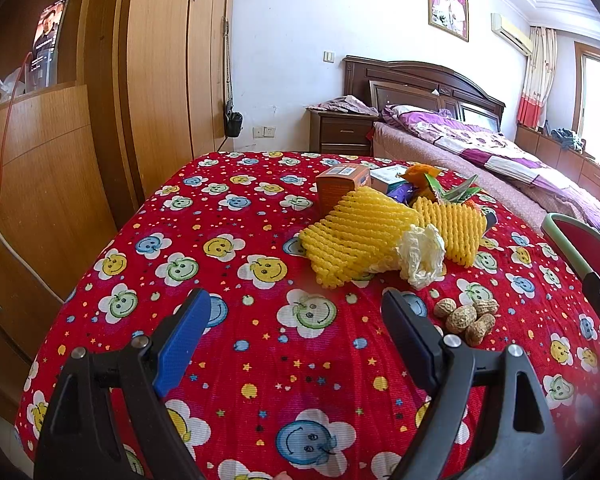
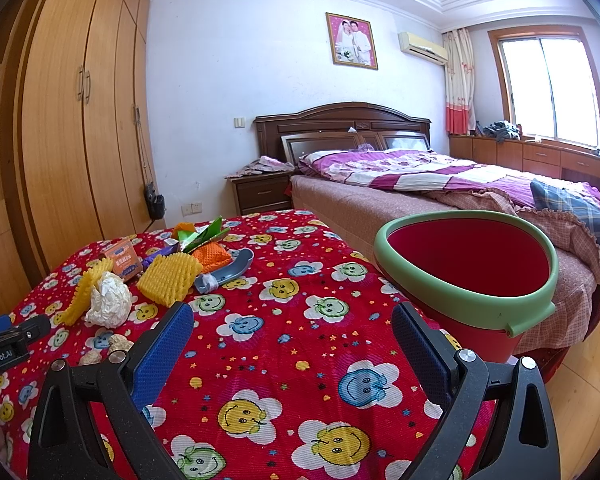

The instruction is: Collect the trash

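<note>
Peanuts [image 1: 466, 318] just beside right finger of gaping left gripper [image 1: 296, 304]; right gripper [image 2: 292, 320] fingers gaping.

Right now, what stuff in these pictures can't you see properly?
- Red bucket: its floor is hidden by its own near wall in the right wrist view; the left wrist view's edge crops it.
- Orange box: print too small to read in both views.
- Wrappers: partly hidden behind the yellow foam nets in the left wrist view.
- Peanuts: in the right wrist view, mostly blocked by the right gripper.
</note>
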Demonstrator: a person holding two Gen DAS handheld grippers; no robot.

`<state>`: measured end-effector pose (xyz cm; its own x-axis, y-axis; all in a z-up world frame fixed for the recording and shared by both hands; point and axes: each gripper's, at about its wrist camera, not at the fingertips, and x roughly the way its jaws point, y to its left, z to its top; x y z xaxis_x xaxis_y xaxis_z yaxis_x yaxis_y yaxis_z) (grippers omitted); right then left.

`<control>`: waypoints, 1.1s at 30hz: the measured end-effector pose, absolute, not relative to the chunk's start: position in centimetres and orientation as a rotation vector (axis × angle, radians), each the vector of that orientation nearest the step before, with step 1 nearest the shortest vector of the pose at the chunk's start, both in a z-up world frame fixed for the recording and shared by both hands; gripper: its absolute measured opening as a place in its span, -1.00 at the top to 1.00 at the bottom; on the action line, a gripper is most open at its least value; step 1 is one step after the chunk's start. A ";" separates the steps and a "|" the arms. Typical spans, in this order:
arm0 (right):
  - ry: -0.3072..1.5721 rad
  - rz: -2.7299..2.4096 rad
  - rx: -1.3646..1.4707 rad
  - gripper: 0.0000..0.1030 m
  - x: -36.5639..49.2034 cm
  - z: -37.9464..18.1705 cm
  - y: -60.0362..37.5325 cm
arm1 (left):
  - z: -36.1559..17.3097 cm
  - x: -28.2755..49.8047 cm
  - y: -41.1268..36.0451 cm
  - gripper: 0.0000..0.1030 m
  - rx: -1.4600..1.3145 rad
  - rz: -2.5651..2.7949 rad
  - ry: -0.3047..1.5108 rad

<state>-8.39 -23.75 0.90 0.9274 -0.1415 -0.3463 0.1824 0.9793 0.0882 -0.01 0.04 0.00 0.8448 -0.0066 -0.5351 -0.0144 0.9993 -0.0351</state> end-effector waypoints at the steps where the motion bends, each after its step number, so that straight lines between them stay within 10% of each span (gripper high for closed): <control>1: 0.346 -0.167 0.120 -0.92 -8.4 0.9 -23.7 | 0.0 0.0 0.0 -0.70 -0.038 0.004 0.565; 33: 0.437 -0.118 0.189 -0.92 -7.7 1.2 -25.1 | 3.2 3.5 -1.0 -0.70 -0.051 -0.093 0.605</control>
